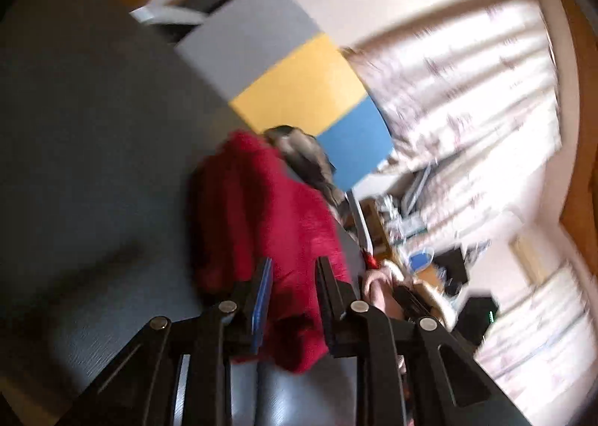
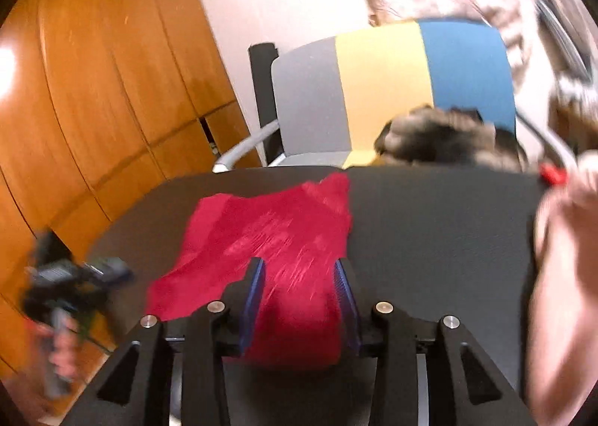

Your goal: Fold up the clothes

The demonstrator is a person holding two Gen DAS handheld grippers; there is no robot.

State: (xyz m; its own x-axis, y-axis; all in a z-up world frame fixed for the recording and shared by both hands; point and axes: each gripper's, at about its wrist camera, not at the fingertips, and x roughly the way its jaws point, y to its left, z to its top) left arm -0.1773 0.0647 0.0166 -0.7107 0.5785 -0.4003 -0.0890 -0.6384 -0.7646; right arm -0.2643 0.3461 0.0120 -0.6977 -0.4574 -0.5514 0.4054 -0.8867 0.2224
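a red garment [image 2: 269, 239] lies spread on the dark table [image 2: 429, 224], its near edge running under the right claw [image 2: 299, 269]. that claw's two fingers stand apart, with red cloth showing between them; whether they touch the cloth is hard to tell. in the left wrist view the left claw [image 1: 293, 269] is also spread, with the red garment [image 1: 269, 201] beyond and between its fingers. both views are smeared with blur. a grey, yellow and blue chair [image 2: 385, 89] stands behind the table, with a dark furry bundle [image 2: 444, 142] on it, its shape unclear.
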